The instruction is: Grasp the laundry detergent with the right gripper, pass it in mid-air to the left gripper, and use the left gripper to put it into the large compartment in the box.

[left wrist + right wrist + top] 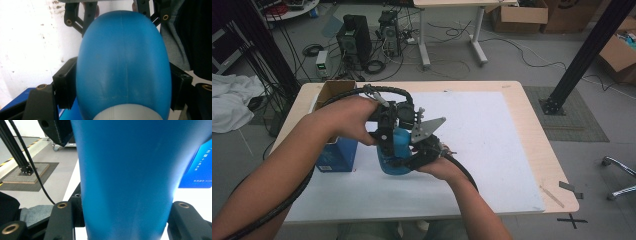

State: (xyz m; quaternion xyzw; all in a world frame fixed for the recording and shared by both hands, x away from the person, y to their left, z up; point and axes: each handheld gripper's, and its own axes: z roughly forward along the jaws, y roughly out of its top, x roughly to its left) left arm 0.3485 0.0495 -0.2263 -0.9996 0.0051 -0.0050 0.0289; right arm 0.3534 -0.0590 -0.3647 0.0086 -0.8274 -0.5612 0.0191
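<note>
A blue plastic bottle (pixel 394 152) is held over the white mat between both grippers. My left gripper (pixel 387 136) comes in from the upper left and is shut on the bottle. In the left gripper view its black pads (pixel 65 85) press both sides of the bottle's rounded body (pixel 122 65), and a pale part of the bottle (pixel 125 113) shows at the near end. My right gripper (pixel 416 156) reaches in from the lower right and is shut on the same bottle. The right gripper view has the blue wall (pixel 125 170) wedged between its jaws.
A blue carton (pixel 337 155) with an open cardboard top (pixel 334 90) stands just left of the bottle; its printed side (pixel 200 167) shows in the right gripper view. The white mat (pixel 482 140) covers most of the wooden table (pixel 534 130). Tape strips (pixel 552 196) lie near the right front corner.
</note>
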